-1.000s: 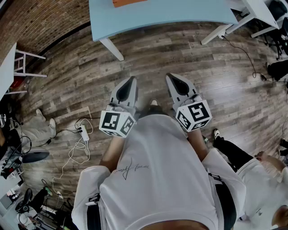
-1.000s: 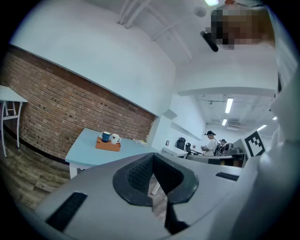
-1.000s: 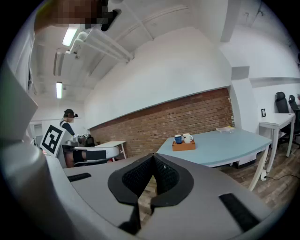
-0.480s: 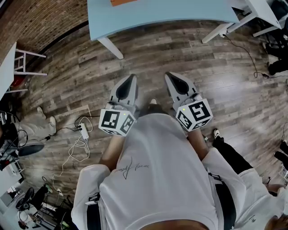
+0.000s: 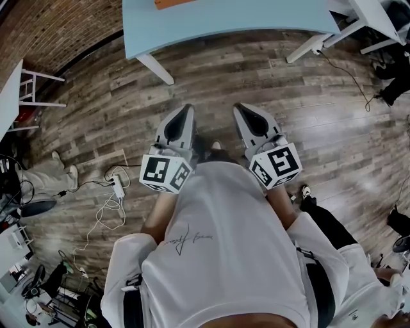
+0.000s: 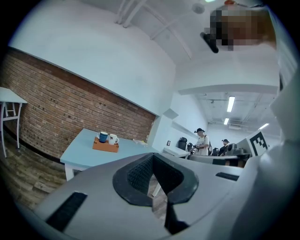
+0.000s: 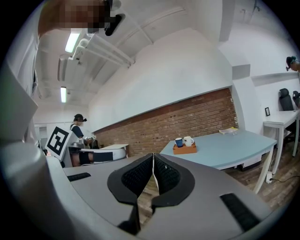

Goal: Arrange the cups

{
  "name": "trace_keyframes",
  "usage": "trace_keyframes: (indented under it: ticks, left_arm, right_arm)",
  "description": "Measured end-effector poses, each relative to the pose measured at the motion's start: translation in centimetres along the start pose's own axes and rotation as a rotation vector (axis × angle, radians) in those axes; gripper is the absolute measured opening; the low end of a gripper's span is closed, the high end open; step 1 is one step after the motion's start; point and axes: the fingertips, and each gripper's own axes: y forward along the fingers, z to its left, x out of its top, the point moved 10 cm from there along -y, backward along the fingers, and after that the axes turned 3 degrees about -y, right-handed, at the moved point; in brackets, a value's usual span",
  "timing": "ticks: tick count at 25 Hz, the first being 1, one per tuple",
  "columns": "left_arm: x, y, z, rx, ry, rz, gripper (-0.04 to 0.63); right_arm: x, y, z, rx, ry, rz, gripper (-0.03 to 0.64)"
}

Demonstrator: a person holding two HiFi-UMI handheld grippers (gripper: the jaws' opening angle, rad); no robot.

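Note:
A blue cup (image 6: 103, 137) and a white cup (image 6: 113, 139) stand side by side on a small orange tray (image 6: 105, 146) on the light blue table (image 6: 79, 153), far ahead of me. The right gripper view shows the same blue cup (image 7: 179, 142), white cup (image 7: 188, 141) and tray (image 7: 184, 149). In the head view only an edge of the tray (image 5: 172, 3) shows at the top. My left gripper (image 5: 187, 110) and right gripper (image 5: 239, 107) are held side by side over the wooden floor, well short of the table (image 5: 224, 19). Both are shut and hold nothing.
A power strip with white cables (image 5: 118, 188) lies on the floor to my left. A white stand (image 5: 32, 90) is at the far left, and white table legs (image 5: 307, 46) with a black cable are at the upper right. A bystander's leg (image 5: 328, 216) is close on my right. Other people stand by desks (image 6: 202, 140) in the background.
Both grippers stay almost where they were, the left edging slightly towards the table. The bystander at the lower right has shifted down towards the picture's edge.

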Motion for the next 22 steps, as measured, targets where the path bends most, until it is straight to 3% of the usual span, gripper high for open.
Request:
trace_keyframes:
  ticks: [13,22]
  left_arm:
    - [1.5,5.2,3.0,-0.009,-0.012,0.001,0.008]
    - [3.9,9.7,7.4,-0.016,-0.026,0.010,0.008]
  right_arm:
    - [0.9,5.1,-2.7,0.048,0.011,0.009,0.021]
    - [2.3,11.7,-4.6,0.111,0.020,-0.006,0.021]
